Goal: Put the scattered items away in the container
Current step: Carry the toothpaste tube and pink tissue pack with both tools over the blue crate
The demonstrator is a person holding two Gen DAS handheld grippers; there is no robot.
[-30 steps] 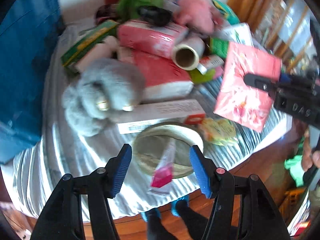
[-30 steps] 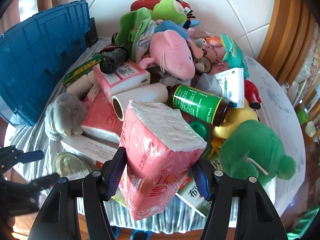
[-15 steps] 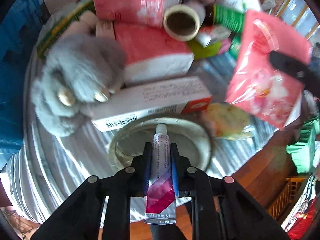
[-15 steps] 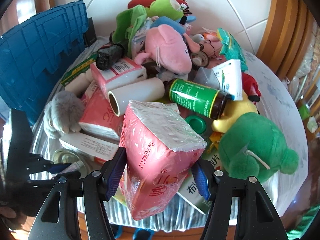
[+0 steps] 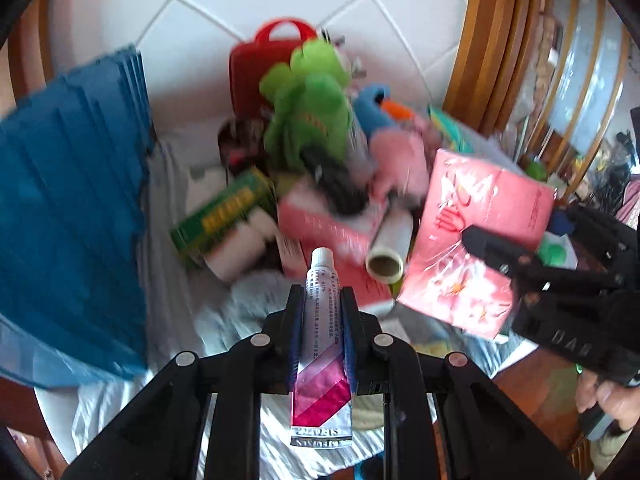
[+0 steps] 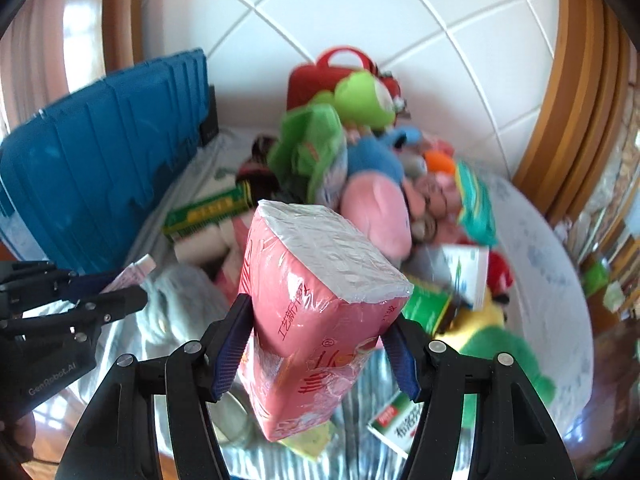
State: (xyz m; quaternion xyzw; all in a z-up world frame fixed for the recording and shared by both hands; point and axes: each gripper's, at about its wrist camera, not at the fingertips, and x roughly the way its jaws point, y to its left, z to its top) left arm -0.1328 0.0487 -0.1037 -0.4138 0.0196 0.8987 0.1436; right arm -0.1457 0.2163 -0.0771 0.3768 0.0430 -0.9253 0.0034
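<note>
Your left gripper [image 5: 320, 316] was squeezed tight on a small tube [image 5: 321, 344]. The tube had a white cap that pointed away from you and pink stripes at its flat end. It sat between the blue pads [image 5: 347, 336], up off the table [image 5: 176, 320].

Your right gripper [image 6: 316, 344] held a pink tissue pack [image 6: 316, 312]. Its pads pressed on both sides of the pack, and the pack stuck up above them. In the left view you could see that same pack [image 5: 476, 240] to the right, above the pile.

The blue bin [image 5: 68, 216] stood at the left side of the table, just beside the pile. Your tube and your pack were both outside it, in the air.

The pile was blurry. It had a green plush [image 5: 308, 120], a pink plush [image 6: 376, 216], a red bag [image 6: 320, 76], a green box [image 5: 224, 212], a paper roll [image 5: 390, 248] and another pink pack [image 5: 328, 224] under it. A grey plush [image 6: 176, 308] lay near your left gripper.
</note>
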